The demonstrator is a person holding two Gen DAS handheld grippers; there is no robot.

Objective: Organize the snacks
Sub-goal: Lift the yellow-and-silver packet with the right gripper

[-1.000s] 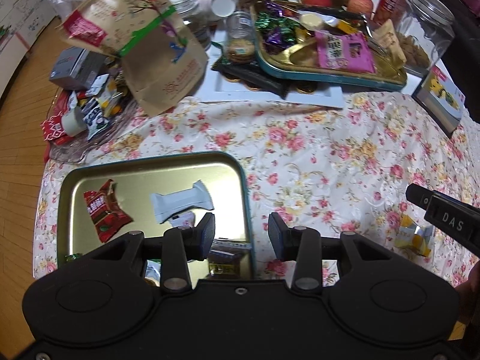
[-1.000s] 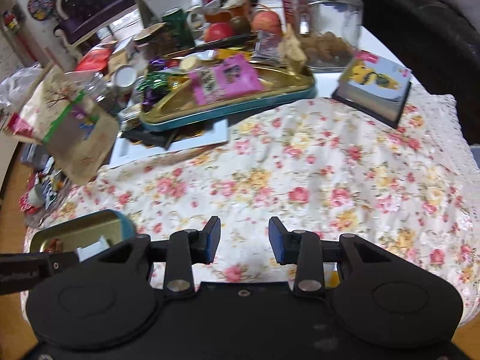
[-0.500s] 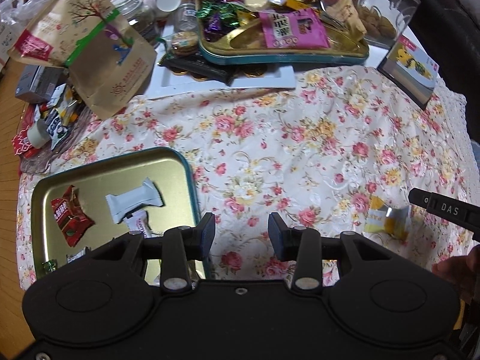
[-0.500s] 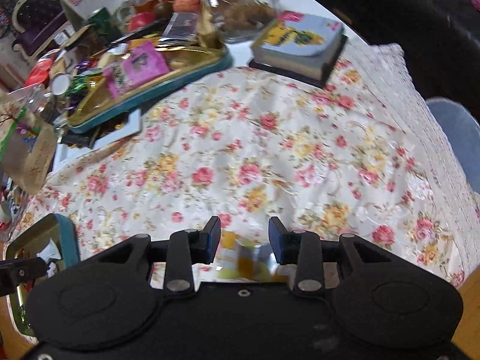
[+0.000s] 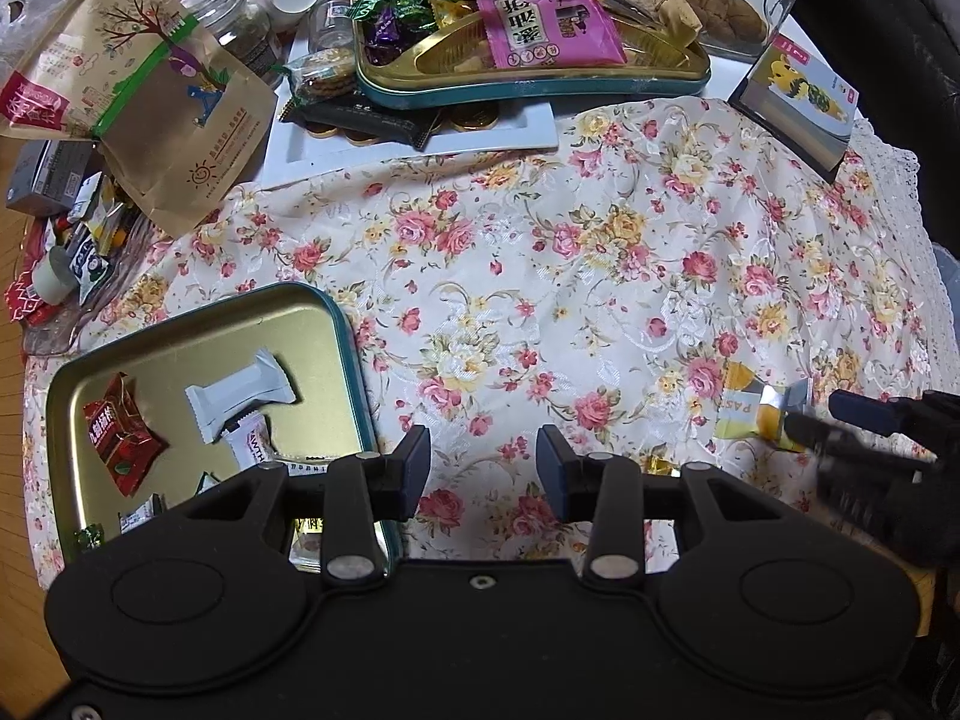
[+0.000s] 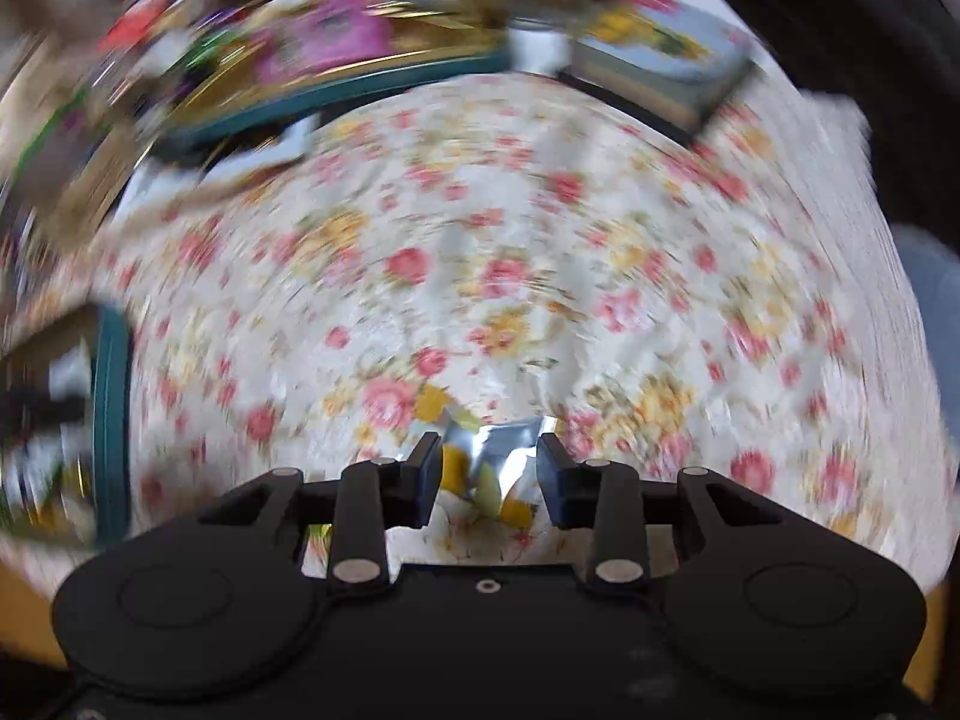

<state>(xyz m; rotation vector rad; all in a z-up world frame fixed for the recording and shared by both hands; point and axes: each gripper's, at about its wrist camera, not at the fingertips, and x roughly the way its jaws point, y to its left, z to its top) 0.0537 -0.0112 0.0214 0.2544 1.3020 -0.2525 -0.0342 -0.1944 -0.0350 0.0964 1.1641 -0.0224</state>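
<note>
table (image 5: 600, 276) w/ floral cloth | on it: gold tray (image 5: 336, 324), yellow snack pkt (image 5: 744, 414)

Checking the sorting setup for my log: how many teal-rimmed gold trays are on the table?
2. The near tray lies by the left gripper, holding a few wrapped snacks; the far tray sits across the table, heaped with sweets. Others may be hidden.

1. A home, at a living or dining table: a rose-patterned floral tablecloth (image 5: 540, 276) with a lace edge covers it, and wooden flooring (image 5: 12, 276) shows at 9 o'clock.
2. At 12 o'clock a gold tray with a teal rim (image 5: 660, 81) holds wrapped sweets and a pink snack packet (image 5: 549, 30).
3. Beside it, at 1 o'clock, a glass cookie jar (image 5: 738, 0); at 10 o'clock a kraft paper snack bag (image 5: 162, 114) and small jars.
4. At 2 o'clock, dark upholstered seating (image 5: 900, 30).
</note>
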